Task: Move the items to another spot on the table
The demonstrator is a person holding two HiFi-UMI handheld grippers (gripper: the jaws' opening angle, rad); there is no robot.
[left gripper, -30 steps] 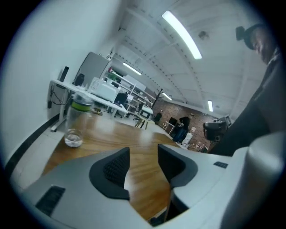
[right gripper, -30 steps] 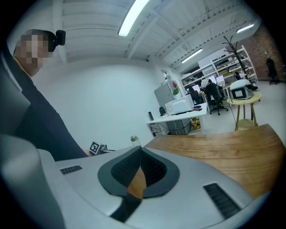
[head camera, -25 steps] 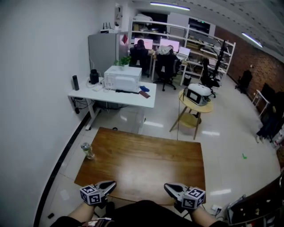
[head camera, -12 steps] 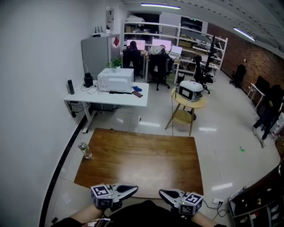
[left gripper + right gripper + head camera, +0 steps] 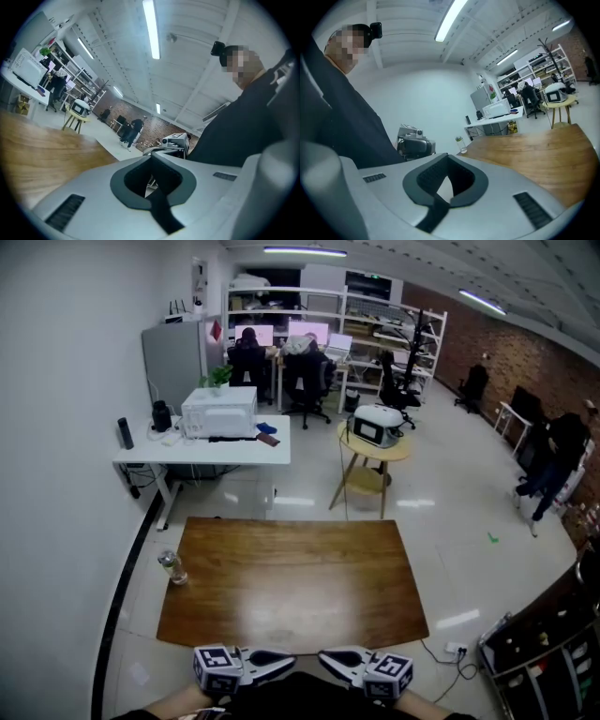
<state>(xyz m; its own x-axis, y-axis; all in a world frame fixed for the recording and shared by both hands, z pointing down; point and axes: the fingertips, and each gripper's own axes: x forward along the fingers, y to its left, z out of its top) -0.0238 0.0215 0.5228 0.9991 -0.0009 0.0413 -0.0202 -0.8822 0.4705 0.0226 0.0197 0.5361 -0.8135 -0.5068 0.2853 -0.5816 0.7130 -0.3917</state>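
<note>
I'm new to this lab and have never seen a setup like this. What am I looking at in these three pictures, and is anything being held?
There is no robot here: a person holds a hand-held gripper in each hand. The wide picture comes from a camera on the person's head, looking down at a brown wooden table in an office. Along its bottom edge are the left hand-held gripper and the right hand-held gripper. Each carries a cube of square markers, and their tips point toward each other. The other two pictures come from cameras riding on each gripper, looking along its two jaws, so each also catches the person's dark-clothed body. Both pairs of jaws are shut, with nothing between them. The only thing on the table is a small clear bottle near its left edge.
</note>
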